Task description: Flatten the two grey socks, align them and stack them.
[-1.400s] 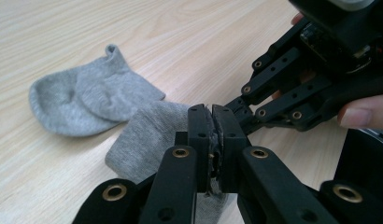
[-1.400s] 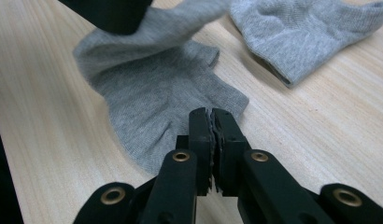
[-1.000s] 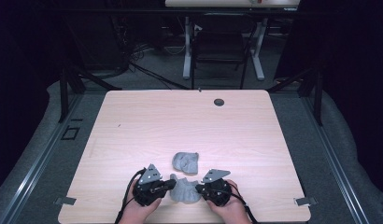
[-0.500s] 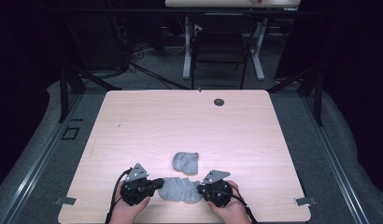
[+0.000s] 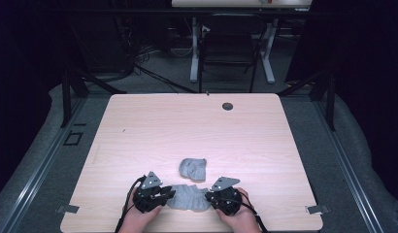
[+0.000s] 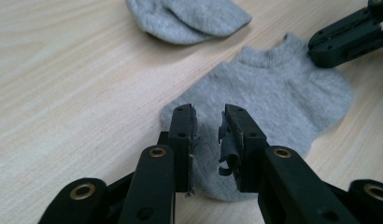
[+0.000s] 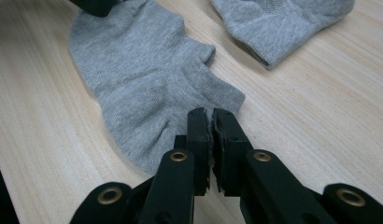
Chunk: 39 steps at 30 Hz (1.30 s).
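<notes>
Fingers of left gripper (image 6: 208, 126) parted narrowly, jaws just opened, nothing pinched; toe end of flat sock (image 6: 273, 102) lies beneath gap, released so it is left flat on table (image 5: 153, 126). Right gripper (image 7: 211, 123) fingers pressed together on cuff edge of same sock (hold kept, likely to anchor it). Second sock (image 5: 193, 168) lies folded just beyond, apart, near table's front edge, presumably awaiting pairing.

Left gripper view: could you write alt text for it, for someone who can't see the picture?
Two black jaws of the left gripper stand slightly apart, having just been opening, over the near end of a flat grey sock on a pale wooden table. The right gripper touches the sock's far end, and a second grey sock lies beyond.
</notes>
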Each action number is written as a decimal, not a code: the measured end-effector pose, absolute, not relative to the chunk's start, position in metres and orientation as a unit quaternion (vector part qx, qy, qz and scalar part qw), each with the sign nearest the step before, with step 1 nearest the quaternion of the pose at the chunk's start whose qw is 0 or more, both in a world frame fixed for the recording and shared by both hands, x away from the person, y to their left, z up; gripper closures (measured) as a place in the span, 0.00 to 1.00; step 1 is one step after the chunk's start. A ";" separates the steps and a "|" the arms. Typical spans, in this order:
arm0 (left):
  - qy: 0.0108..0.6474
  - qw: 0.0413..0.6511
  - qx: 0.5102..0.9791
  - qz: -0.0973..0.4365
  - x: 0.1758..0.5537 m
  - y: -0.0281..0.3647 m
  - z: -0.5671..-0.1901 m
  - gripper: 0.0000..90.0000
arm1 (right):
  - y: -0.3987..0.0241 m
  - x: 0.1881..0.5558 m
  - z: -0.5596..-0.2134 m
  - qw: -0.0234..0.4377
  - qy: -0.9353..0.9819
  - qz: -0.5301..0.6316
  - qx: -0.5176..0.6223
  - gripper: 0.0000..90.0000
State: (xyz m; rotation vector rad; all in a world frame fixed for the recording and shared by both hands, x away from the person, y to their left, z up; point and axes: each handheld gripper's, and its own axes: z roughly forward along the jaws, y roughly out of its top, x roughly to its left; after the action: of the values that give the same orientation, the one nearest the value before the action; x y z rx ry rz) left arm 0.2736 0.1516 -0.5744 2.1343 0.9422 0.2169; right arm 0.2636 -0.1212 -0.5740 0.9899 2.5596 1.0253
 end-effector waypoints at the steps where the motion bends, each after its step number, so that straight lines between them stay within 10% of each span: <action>1: 0.370 0.387 0.840 0.088 0.273 0.151 -0.575 0.82 | -0.121 0.263 -0.574 0.106 0.867 0.350 0.339 0.95; 21: 0.379 0.378 0.842 0.073 0.261 0.151 -0.574 0.77 | -0.124 0.255 -0.571 0.102 0.877 0.330 0.335 0.94; 31: 0.369 0.408 0.831 0.083 0.264 0.153 -0.566 0.59 | -0.132 0.260 -0.555 0.127 0.858 0.379 0.323 0.61; 39: 0.380 0.405 0.826 0.097 0.272 0.158 -0.566 0.55 | -0.126 0.269 -0.553 0.122 0.871 0.375 0.294 0.55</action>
State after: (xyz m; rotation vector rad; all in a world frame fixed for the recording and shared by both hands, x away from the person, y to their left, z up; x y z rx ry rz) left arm 0.2725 0.1576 -0.5659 2.0852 0.9586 0.2448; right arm 0.2691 -0.1258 -0.5529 0.8571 2.5416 1.0958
